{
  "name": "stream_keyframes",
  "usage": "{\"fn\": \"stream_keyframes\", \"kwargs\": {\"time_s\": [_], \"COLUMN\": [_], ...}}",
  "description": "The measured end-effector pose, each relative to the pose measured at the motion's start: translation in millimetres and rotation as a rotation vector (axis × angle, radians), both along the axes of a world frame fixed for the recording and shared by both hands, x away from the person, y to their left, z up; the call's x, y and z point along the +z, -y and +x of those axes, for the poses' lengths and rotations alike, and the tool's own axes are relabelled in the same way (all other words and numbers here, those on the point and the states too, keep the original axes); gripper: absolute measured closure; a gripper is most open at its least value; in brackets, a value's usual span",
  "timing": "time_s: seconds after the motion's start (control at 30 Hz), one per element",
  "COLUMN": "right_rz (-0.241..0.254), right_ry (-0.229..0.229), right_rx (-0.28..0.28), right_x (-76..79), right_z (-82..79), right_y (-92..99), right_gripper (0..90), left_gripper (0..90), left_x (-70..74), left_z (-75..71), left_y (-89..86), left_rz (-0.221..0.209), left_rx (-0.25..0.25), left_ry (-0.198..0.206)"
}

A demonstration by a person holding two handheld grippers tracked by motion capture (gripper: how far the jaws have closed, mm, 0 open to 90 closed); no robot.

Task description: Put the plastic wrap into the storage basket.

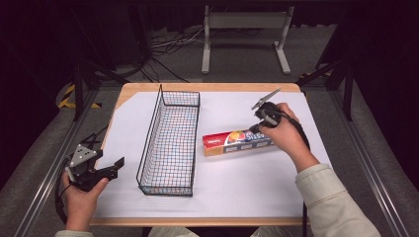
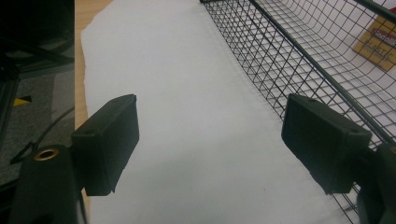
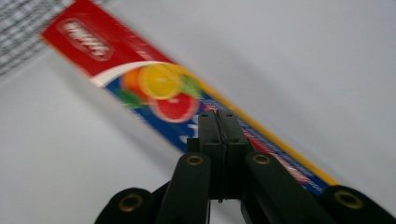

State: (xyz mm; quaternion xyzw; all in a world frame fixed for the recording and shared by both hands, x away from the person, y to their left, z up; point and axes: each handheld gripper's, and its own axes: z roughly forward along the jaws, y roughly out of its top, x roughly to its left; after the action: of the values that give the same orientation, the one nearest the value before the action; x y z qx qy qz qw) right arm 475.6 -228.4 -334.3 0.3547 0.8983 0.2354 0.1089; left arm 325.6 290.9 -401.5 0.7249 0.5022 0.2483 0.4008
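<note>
A long red, blue and yellow box (image 1: 230, 142) with fruit pictures lies flat on the white sheet, right of the wire basket (image 1: 148, 143). My right gripper (image 1: 254, 129) hovers over the box's right part, tips pointing down at it. In the right gripper view its jaws (image 3: 217, 114) are pressed together with nothing between them, just above the box (image 3: 159, 84). My left gripper (image 1: 120, 165) rests at the table's left front edge, pointing at the basket. Its jaws (image 2: 210, 102) stand wide apart over bare sheet, holding nothing.
The black wire basket (image 2: 299, 56) runs front to back in the middle of the white sheet (image 1: 237, 182) and holds nothing. The box's end (image 2: 379, 44) shows through its mesh. A metal stand (image 1: 244, 34) and cables lie on the floor beyond the table.
</note>
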Motion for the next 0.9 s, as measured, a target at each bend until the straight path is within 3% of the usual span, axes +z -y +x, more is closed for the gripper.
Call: {"fn": "stream_keyframes", "kwargs": {"time_s": [0.13, 0.23, 0.27, 0.37, 0.47, 0.6, 0.67, 0.9], "right_rz": [-0.054, -0.078, -0.105, -0.122, -0.135, -0.169, -0.156, -0.152], "right_ry": [0.0, 0.002, 0.009, 0.003, -0.035, -0.085, -0.108, -0.171], "right_rx": [-0.103, -0.141, -0.169, -0.241, -0.316, -0.371, -0.38, -0.341], "right_x": [-6.4, -11.4, -15.5, -30.7, -43.5, -53.5, -55.2, -47.1], "right_z": [28.1, 37.6, 44.1, 62.1, 71.9, 74.6, 73.5, 56.5], "right_y": [25.9, 34.5, 40.3, 62.9, 84.4, 101.8, 107.7, 114.0], "right_gripper": [90.0, 90.0, 90.0, 90.0, 90.0, 90.0, 90.0, 90.0], "left_gripper": [19.8, 19.8, 19.8, 19.8, 19.8, 19.8, 19.8, 19.8], "left_x": [-0.6, -0.9, -1.3, -3.4, -5.0, -5.5, -5.3, -3.1], "left_z": [-7.4, -11.2, -13.3, -15.8, -15.9, -14.3, -13.5, -6.1], "left_y": [0.0, -1.8, -3.7, -8.0, -9.9, -8.8, -7.8, -3.5], "left_rz": [0.018, 0.02, 0.021, 0.013, 0.01, 0.012, 0.017, 0.007], "left_rx": [0.005, 0.01, 0.017, 0.03, 0.034, 0.026, 0.024, 0.008], "left_ry": [0.001, 0.0, -0.003, -0.003, -0.008, -0.011, -0.016, -0.003]}}
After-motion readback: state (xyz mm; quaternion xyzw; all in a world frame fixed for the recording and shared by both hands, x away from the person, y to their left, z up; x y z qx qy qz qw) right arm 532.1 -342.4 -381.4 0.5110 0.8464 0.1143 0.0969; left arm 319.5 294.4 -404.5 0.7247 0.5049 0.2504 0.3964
